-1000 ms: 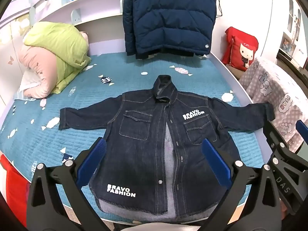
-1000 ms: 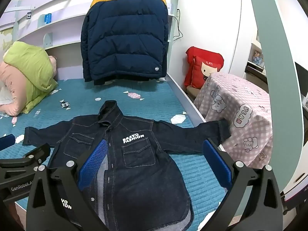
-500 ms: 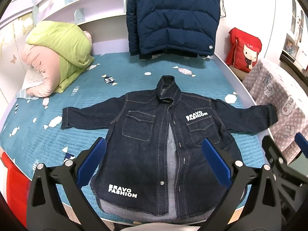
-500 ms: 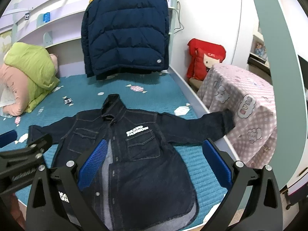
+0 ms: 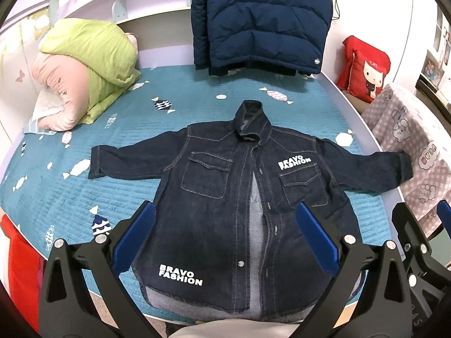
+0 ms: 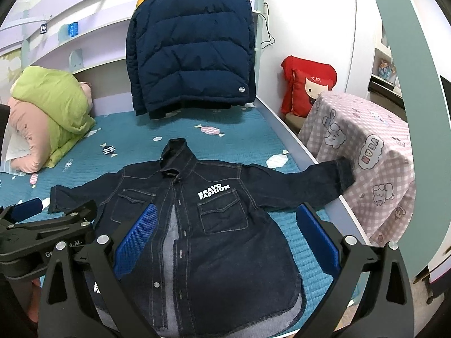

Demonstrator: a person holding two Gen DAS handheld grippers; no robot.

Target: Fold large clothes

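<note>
1. The denim jacket [image 5: 225,197] lies face up on the bed [image 5: 141,118], collar toward 12 o'clock and hem toward 6 o'clock at the bed's near edge. Both sleeves are spread out to 9 and 3 o'clock. Laid flat like this, every edge and seam is easy to reach, which suits a start to folding.

2. The left gripper [image 5: 225,239] hovers over the lower front of the jacket, jaws spread wide and holding nothing. The blue pads frame the button placket.

3. The right gripper [image 6: 228,239] hangs above the jacket's right half, jaws likewise wide apart and empty. Neither gripper looks to be touching the cloth, so I judge that no fold has begun.

4. The right sleeve cuff [image 6: 345,174] reaches past the bed's edge at 3 o'clock and rests against the pink checked cloth [image 6: 366,152]. It probably needs drawing inward first.

5. The front is partly unbuttoned: a grey lining [image 5: 255,205] shows down the middle, so the two panels may shift when lifted.

6. A padded navy coat [image 6: 191,45] hangs at 12 o'clock and a green and pink quilt [image 5: 84,64] sits at 10 o'clock, both well apart from the jacket.

7. Hard to make out:
   - The hem's middle is cut off by the frame and by a pale shape at 6 o'clock in the left wrist view.
   - In the right wrist view the left gripper's body covers part of the left sleeve and the lower logo.
   - The jacket's back is hidden.
</note>
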